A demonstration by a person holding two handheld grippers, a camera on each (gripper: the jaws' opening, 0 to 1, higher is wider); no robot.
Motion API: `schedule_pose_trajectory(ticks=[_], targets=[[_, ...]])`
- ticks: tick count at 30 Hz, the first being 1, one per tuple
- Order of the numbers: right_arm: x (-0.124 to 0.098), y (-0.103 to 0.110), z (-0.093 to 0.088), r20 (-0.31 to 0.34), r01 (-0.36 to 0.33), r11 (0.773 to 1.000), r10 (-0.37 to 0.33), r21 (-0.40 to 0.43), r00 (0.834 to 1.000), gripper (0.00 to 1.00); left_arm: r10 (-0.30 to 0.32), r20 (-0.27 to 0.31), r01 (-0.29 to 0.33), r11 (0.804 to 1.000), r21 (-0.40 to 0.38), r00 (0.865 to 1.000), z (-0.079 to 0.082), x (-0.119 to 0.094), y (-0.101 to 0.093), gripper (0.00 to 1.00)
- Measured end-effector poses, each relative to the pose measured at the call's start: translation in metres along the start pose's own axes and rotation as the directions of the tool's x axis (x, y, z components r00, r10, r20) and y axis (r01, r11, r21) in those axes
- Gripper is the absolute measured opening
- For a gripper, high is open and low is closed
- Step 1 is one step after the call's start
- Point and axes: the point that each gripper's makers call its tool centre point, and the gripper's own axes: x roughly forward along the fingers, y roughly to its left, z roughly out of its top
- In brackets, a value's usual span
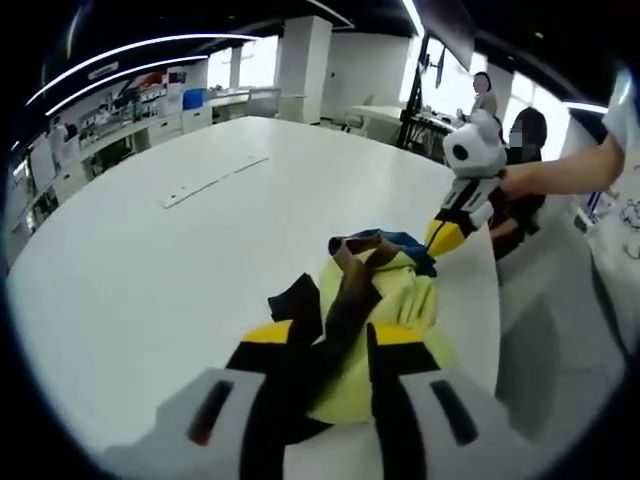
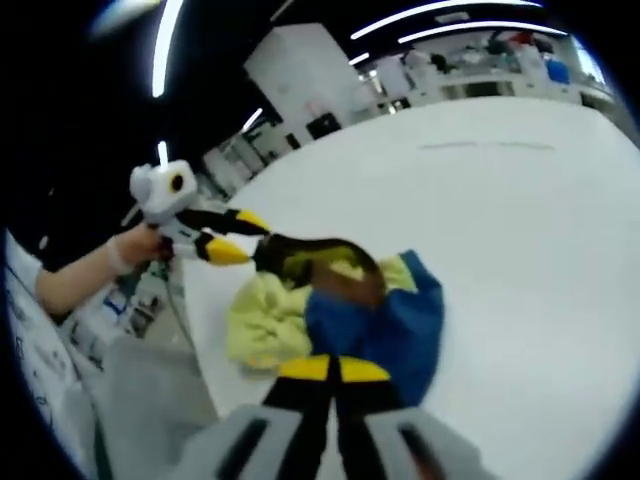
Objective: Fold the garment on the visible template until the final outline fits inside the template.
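The garment [image 1: 385, 320] — a bunched piece of yellow, brown and blue cloth — is lying near one edge of a large white table [image 1: 180, 260], and both grippers are holding it from opposite ends. In the left gripper view, the left gripper [image 1: 335, 345] is rising from the bottom with its yellow-tipped black jaws drawn in on brown and yellow folds, so it is clamping the cloth. The right gripper [image 1: 447, 235] is coming in from the right of that view, held by a person's hand [image 1: 520, 180], its tip meeting the blue far end of the cloth. In the right gripper view, the right gripper [image 2: 333, 368] is pinching the blue part of the garment [image 2: 375, 315] with its jaws pressed together, while the left gripper [image 2: 240, 240] is reaching in from the left in another hand [image 2: 135, 245], biting the brown and yellow end. The garment is sagging in a crumpled heap between the two, yellow beside blue. No container is discernible near it — shelves with small boxes are standing far off along the room's wall, their contents too blurred to tell.
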Motion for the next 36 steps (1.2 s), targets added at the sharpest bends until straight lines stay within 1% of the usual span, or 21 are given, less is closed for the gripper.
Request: schedule_pose_trajectory(ticks=[3,4,6,10,12,16,18,20,21,22,23,24,25,27,31,33,35,36], targets=[[-0.002,-0.002,-0.002,0.0,0.0,1.0,0.0,-0.001,1.0,0.0,-0.032,-0.019,0.033,0.999,0.008,0.999,-0.005,0.004,0.001,0.22],[-0.002,-0.002,-0.004,-0.005,0.001,1.0,-0.001,-0.001,1.0,0.0,-0.055,-0.029,0.055,0.998,0.014,0.998,-0.006,0.006,-0.003,0.22],[-0.004,0.001,-0.009,-0.01,0.001,1.0,-0.001,-0.002,1.0,0.0,-0.066,-0.033,0.066,0.998,0.015,0.997,-0.005,0.008,-0.005,0.21],[-0.004,0.002,-0.012,-0.011,0.0,1.0,0.0,0.006,1.0,0.0,-0.091,-0.043,0.092,0.995,0.027,0.995,-0.006,0.01,-0.009,0.2],[-0.004,0.001,-0.014,-0.019,0.003,1.0,-0.003,0.007,1.0,0.0,-0.098,-0.051,0.099,0.995,0.026,0.994,-0.006,0.01,-0.011,0.19],[-0.006,-0.002,-0.017,-0.019,0.009,1.0,-0.009,0.0,1.0,0.0,-0.1,-0.057,0.101,0.995,0.018,0.993,-0.008,0.006,-0.012,0.13],[-0.007,0.0,-0.015,-0.003,0.006,1.0,-0.006,0.006,1.0,0.0,-0.094,-0.05,0.095,0.995,0.009,0.994,-0.009,0.003,-0.012,0.12],[-0.007,-0.002,-0.01,0.017,0.01,1.0,-0.01,-0.013,1.0,0.0,-0.084,-0.043,0.085,0.996,0.006,0.995,-0.009,0.0,-0.009,0.11],[-0.007,-0.001,-0.009,0.024,0.009,1.0,-0.009,-0.016,1.0,0.0,-0.08,-0.035,0.08,0.997,-0.003,0.996,-0.006,0.001,-0.009,0.11],[-0.006,0.0,-0.005,0.035,0.004,1.0,-0.004,-0.007,0.999,0.03,-0.078,-0.027,0.077,0.997,-0.012,0.997,-0.006,0.001,-0.008,0.1],[-0.005,0.0,-0.003,0.042,0.001,1.0,-0.001,0.002,0.999,0.1,-0.075,-0.021,0.074,0.997,-0.018,0.997,-0.006,0.001,-0.006,0.09],[-0.002,-0.001,-0.001,0.048,0.003,1.0,-0.003,0.009,0.999,0.14,-0.071,-0.018,0.071,0.997,-0.02,0.997,-0.006,0.001,-0.005,0.08],[-0.001,-0.002,0.0,0.05,0.005,1.0,-0.005,0.007,0.999,0.15,-0.065,-0.016,0.064,0.998,-0.026,0.998,-0.005,0.001,-0.004,0.07],[0.004,-0.002,-0.001,0.045,0.006,1.0,-0.007,0.02,0.999,0.12,-0.062,-0.011,0.061,0.998,-0.026,0.998,-0.004,0.002,-0.002,0.06],[0.006,0.001,-0.002,0.04,0.003,0.999,-0.005,0.044,0.999,0.09,-0.055,-0.006,0.055,0.998,-0.026,0.998,-0.003,0.001,-0.002,0.06],[0.006,0.002,-0.002,0.041,-0.004,0.998,0.002,0.055,0.999,0.06,-0.054,-0.006,0.054,0.998,-0.032,0.999,-0.003,0.001,0.001,0.06],[0.006,0.003,-0.003,0.041,-0.005,0.998,0.002,0.058,0.999,0.0,-0.055,-0.007,0.054,0.998,-0.035,0.998,-0.004,0.001,0.002,0.06],[0.005,0.004,-0.002,0.044,-0.004,0.999,0.002,0.054,0.999,0.0,-0.056,-0.009,0.056,0.998,-0.037,0.998,-0.005,0.001,0.002,0.06]])
